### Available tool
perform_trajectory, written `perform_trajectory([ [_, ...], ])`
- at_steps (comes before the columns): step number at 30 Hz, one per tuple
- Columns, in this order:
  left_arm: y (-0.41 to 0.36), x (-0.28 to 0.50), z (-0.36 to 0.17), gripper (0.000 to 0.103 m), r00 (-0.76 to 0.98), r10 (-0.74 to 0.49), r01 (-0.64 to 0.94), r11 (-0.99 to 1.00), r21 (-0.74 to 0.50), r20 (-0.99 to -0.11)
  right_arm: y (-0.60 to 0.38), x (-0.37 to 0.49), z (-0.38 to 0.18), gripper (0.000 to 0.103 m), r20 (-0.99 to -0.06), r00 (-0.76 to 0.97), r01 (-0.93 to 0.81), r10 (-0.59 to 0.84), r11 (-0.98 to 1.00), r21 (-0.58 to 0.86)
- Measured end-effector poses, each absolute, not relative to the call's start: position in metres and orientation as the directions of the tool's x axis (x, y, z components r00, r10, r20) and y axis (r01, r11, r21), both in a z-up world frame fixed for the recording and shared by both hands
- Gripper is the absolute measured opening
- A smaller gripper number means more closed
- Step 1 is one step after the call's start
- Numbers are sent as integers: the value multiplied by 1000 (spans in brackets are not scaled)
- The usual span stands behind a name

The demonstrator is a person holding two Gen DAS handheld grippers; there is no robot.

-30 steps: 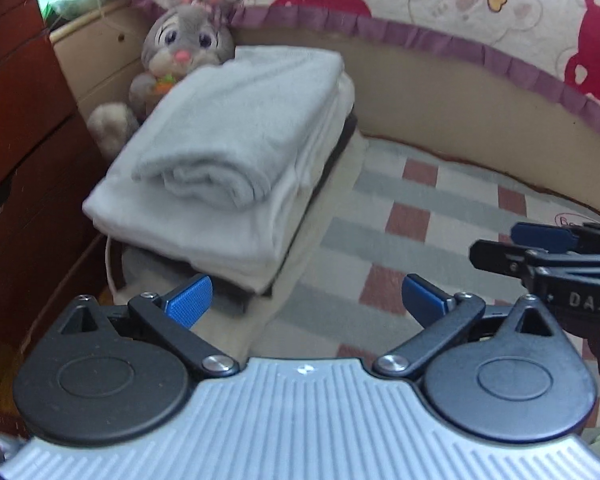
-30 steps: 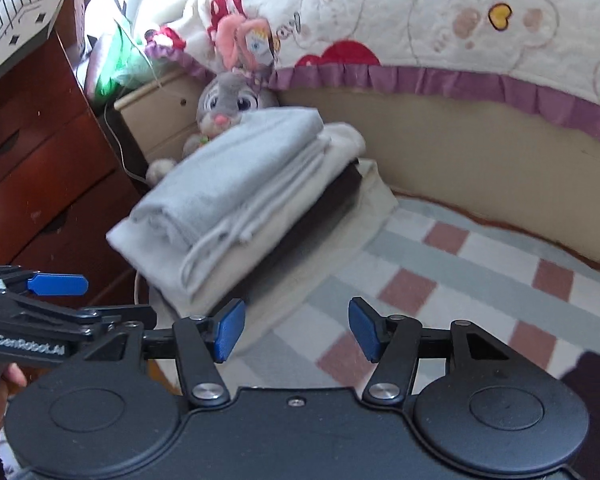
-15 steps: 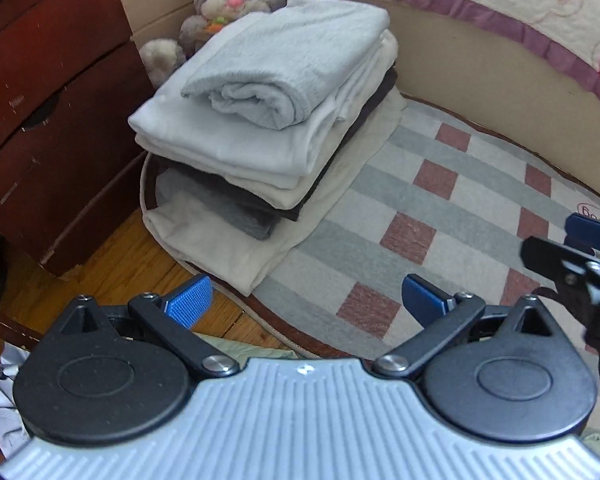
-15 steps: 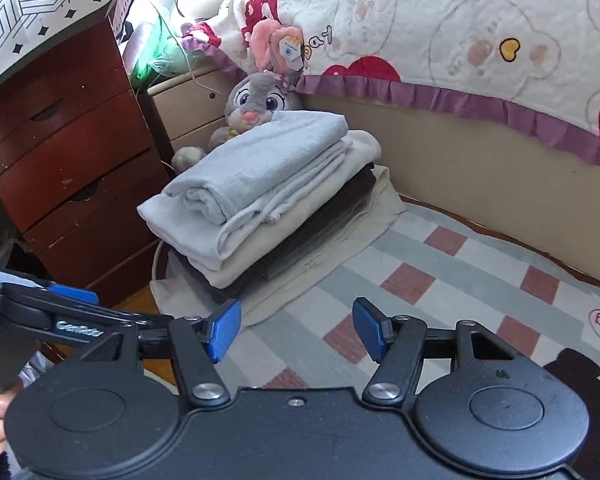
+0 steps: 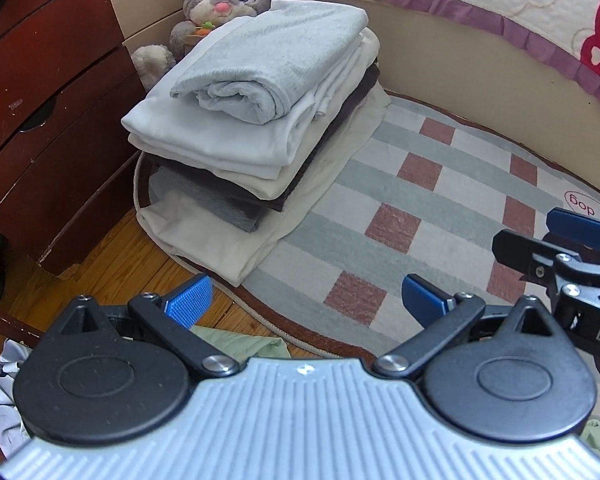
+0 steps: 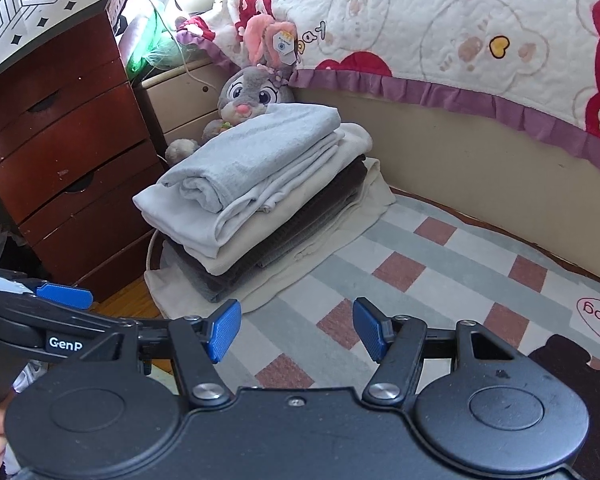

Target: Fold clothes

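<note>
You are holding your left claw wide open with nothing in it; your right claw is open and empty too. The pile of folded clothes is sitting ahead of both claws, off to the left, on the checked rug; a toy bunny is peeking from behind the pile.

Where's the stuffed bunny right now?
The stuffed bunny sits upper left of centre in both views, directly behind the pile of folded clothes, beside the wooden dresser.

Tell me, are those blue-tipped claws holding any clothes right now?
No. The left gripper and right gripper are both open and empty; the folded pile lies untouched.
</note>
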State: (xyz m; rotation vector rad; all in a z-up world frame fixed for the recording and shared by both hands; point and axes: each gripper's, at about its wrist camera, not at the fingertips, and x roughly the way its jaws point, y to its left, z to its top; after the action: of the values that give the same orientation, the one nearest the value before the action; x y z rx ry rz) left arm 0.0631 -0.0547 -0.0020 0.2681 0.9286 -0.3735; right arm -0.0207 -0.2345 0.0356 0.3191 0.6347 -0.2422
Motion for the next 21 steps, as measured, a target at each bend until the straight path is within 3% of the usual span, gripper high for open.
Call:
perform_trajectory([
  [21, -50, 61, -11, 103, 543, -171, 411, 908, 83, -822, -231, -18, 29, 67, -642, 755, 330, -131, 923, 199],
])
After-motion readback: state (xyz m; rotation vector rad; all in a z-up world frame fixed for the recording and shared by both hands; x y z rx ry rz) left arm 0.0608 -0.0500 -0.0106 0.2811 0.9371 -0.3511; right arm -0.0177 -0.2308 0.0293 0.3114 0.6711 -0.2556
